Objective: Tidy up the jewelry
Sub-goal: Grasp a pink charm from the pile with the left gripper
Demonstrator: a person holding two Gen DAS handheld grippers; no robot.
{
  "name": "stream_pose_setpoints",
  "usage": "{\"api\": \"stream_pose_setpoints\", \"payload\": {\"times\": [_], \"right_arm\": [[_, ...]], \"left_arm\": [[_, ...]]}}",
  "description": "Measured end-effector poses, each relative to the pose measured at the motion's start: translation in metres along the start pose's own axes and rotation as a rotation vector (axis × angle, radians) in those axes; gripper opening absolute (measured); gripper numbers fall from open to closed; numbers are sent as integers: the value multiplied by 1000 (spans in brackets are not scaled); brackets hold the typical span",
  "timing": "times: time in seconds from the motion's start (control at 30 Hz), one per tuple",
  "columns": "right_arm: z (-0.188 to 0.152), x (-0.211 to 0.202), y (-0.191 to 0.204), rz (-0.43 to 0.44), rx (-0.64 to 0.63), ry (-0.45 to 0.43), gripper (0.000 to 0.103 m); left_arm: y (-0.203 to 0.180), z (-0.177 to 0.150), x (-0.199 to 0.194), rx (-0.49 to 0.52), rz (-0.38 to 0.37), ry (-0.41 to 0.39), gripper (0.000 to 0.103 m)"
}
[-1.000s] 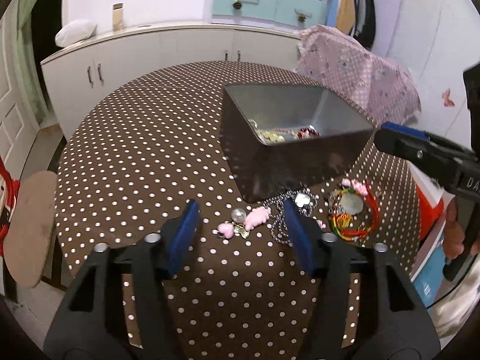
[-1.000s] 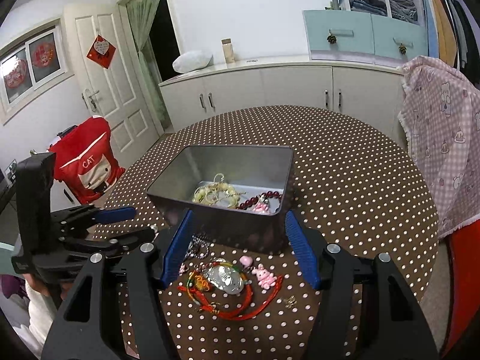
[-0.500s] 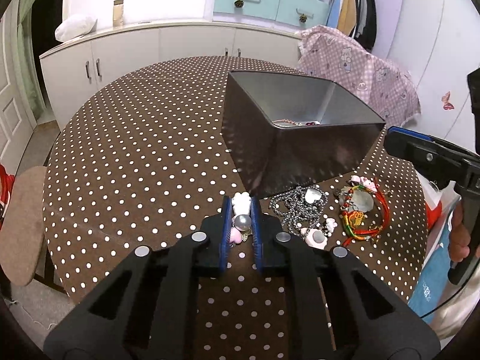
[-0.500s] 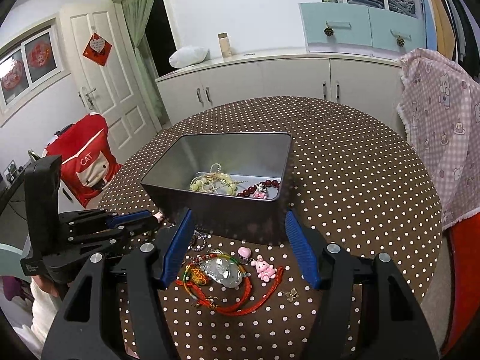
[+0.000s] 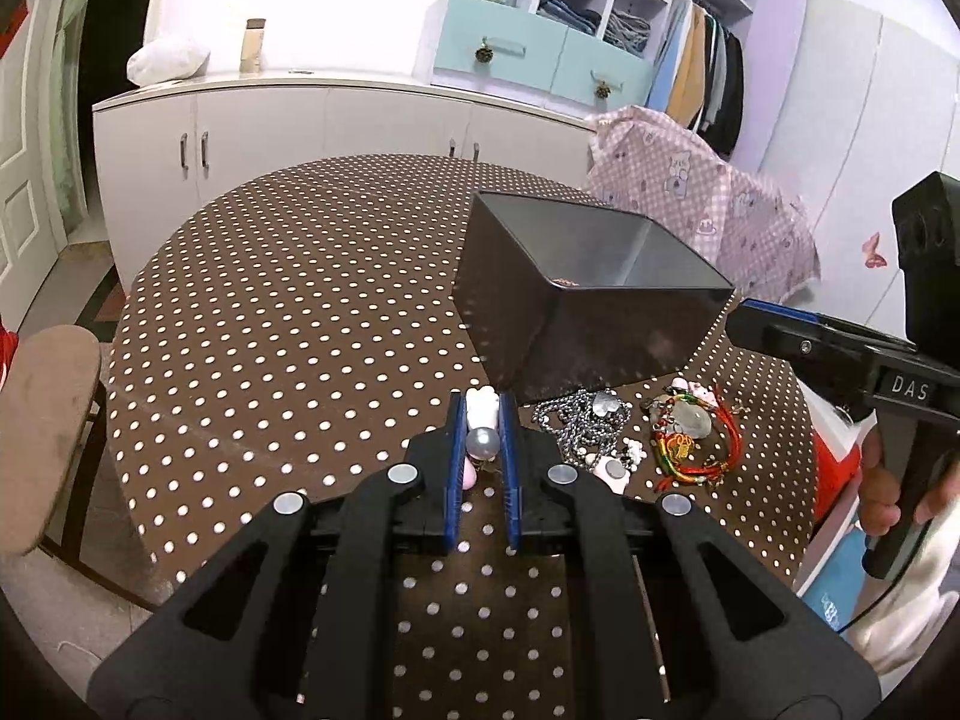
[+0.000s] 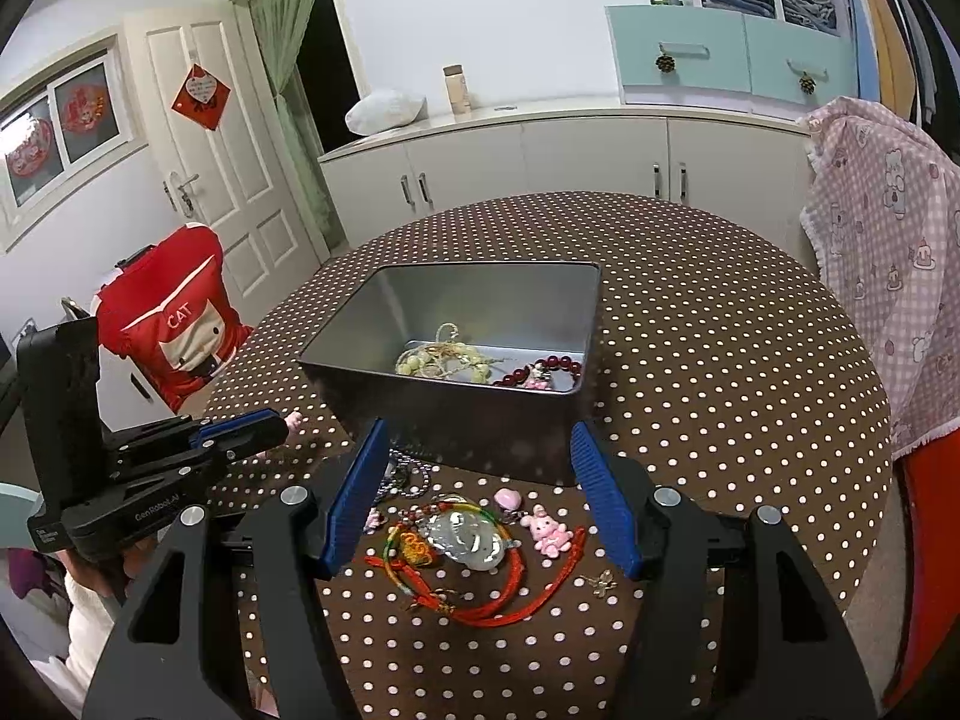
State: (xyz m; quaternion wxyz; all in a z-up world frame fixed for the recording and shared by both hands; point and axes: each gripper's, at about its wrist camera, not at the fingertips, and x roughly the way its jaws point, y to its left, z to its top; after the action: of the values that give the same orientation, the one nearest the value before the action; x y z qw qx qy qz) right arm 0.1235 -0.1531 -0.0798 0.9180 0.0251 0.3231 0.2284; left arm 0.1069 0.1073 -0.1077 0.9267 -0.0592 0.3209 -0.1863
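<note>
The left gripper (image 5: 483, 414) fingers have just closed, pinching a pink charm with a pearly bead (image 5: 482, 427); the right gripper (image 6: 480, 498) fingers stand wide apart, holding nothing.

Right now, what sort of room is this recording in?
Most likely a bedroom or dressing area at home: an open wardrobe with hanging clothes, white cabinets along the wall, and a round table in a dotted cloth holding a metal box of jewelry.

A round table (image 6: 720, 360) in brown polka-dot cloth carries a metal tin (image 6: 456, 414), with a bead chain (image 5: 579, 420), red cord bracelet (image 6: 480, 564) and pink charms (image 6: 549, 531) just before the tin.
</note>
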Motion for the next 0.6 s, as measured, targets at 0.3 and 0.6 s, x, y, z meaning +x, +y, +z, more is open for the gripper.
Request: {"api": "stream_pose_setpoints", "payload": {"times": [0.3, 0.6], "right_arm": [[-3, 7, 20, 59, -33, 17, 60], [-19, 21, 53, 116, -125, 54, 60]], "left_arm": [[14, -5, -18, -70, -28, -49, 11], [25, -14, -25, -145, -109, -72, 11]]}}
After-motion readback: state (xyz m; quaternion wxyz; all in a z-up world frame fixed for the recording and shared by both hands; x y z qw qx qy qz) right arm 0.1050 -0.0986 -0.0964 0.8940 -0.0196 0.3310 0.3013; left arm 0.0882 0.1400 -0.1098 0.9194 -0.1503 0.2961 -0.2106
